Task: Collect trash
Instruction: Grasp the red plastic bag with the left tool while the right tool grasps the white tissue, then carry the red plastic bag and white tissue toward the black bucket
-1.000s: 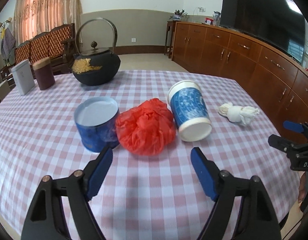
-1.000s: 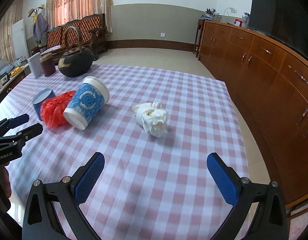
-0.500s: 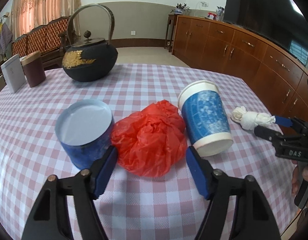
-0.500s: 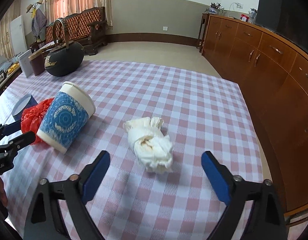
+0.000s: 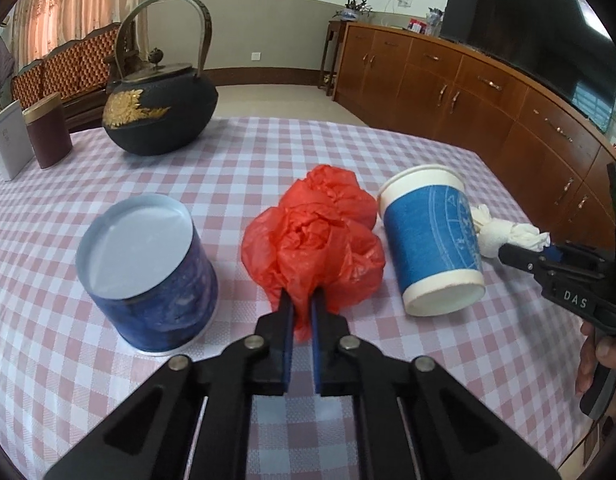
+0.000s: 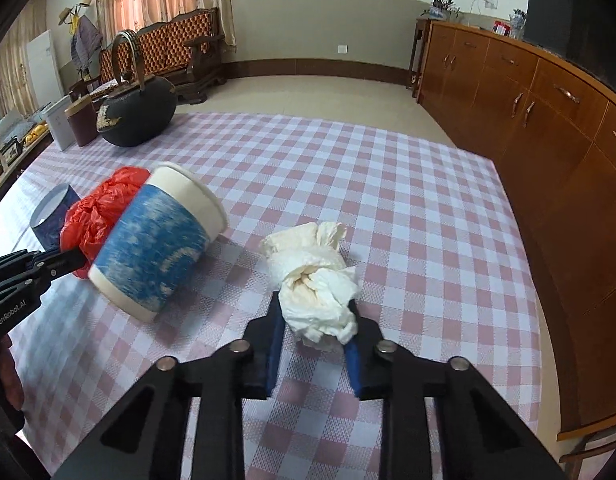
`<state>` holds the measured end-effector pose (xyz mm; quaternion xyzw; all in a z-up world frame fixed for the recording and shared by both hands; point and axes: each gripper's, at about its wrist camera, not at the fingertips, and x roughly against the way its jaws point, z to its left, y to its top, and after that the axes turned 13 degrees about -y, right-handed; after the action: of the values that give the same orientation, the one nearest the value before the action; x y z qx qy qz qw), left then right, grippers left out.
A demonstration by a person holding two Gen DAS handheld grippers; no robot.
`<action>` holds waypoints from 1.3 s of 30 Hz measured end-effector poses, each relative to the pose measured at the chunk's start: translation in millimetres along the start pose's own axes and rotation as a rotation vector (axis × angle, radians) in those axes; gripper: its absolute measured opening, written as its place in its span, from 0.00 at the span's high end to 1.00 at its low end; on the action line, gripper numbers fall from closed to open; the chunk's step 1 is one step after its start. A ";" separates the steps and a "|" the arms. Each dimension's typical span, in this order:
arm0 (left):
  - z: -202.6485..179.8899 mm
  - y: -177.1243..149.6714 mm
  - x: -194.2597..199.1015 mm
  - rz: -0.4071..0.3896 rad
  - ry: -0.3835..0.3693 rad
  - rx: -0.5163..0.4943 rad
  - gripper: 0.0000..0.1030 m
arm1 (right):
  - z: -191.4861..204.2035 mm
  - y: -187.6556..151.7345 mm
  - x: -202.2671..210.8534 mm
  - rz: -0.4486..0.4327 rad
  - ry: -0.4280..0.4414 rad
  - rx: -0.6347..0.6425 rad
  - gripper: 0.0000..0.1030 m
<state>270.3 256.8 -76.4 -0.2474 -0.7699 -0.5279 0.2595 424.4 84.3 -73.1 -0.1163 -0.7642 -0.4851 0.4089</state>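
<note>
Red plastic bag (image 5: 314, 246) is pinched in the left gripper (image 5: 301, 312), the white tissue wad (image 6: 316, 280) at three o'clock clamped by the right gripper (image 6: 314, 320)

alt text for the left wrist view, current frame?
The left gripper is shut on a crumpled red plastic bag lying on a checked tablecloth. A blue tin stands to the bag's left and a tipped blue paper cup lies to its right; beyond the cup the right gripper meets a white tissue wad.
</note>
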 end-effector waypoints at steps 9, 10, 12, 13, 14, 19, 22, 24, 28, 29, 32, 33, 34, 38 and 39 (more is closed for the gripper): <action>-7.9 -3.5 22.9 -0.043 0.006 -0.018 0.94 | -4.4 -7.0 22.2 -0.028 -0.004 -0.018 0.76; -8.7 -3.9 25.5 -0.045 0.006 -0.018 0.94 | -4.8 -8.5 24.2 -0.029 -0.002 -0.021 0.76; -9.4 -4.1 28.8 -0.049 0.009 -0.020 0.94 | -4.8 -11.1 27.8 -0.030 -0.002 -0.023 0.76; -9.3 -4.2 30.0 -0.049 0.009 -0.021 0.94 | -4.9 -12.7 29.7 -0.032 0.000 -0.025 0.76; -8.5 -4.2 30.8 -0.049 0.008 -0.021 0.94 | -4.7 -13.6 30.7 -0.032 0.002 -0.025 0.76; -7.9 -6.6 38.7 -0.057 0.013 -0.034 0.94 | -8.5 -21.6 40.4 -0.040 -0.005 -0.032 0.76; -10.4 -8.6 44.7 -0.064 0.006 -0.039 0.94 | -14.1 -29.0 53.3 -0.051 -0.007 -0.041 0.76; -15.4 -9.9 49.4 -0.070 0.003 -0.049 0.94 | -17.0 -34.2 64.2 -0.063 -0.012 -0.045 0.77; -30.4 -16.2 63.4 -0.087 -0.005 -0.080 0.94 | -23.7 -50.4 93.6 -0.090 -0.025 -0.055 0.77; -35.2 -18.4 66.5 -0.087 -0.015 -0.083 0.94 | -24.8 -53.1 97.8 -0.094 -0.029 -0.055 0.77; -45.8 -23.0 73.6 -0.087 -0.030 -0.099 0.94 | -26.9 -64.9 116.5 -0.101 -0.033 -0.066 0.76; -49.8 -24.7 76.2 -0.088 -0.034 -0.102 0.94 | -26.8 -70.0 125.0 -0.108 -0.037 -0.067 0.77; -53.2 -26.4 78.7 -0.090 -0.038 -0.104 0.94 | -26.5 -73.0 130.5 -0.111 -0.038 -0.068 0.77; -64.4 -34.5 86.8 -0.086 -0.053 -0.118 0.94 | -27.3 -86.9 154.4 -0.128 -0.046 -0.075 0.77; -66.8 -36.7 89.6 -0.086 -0.056 -0.123 0.94 | -26.8 -90.0 160.1 -0.132 -0.048 -0.077 0.77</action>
<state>189.0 191.8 -21.8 -0.2440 -0.7529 -0.5778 0.1993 284.2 -18.4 -7.9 -0.0930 -0.7603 -0.5372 0.3531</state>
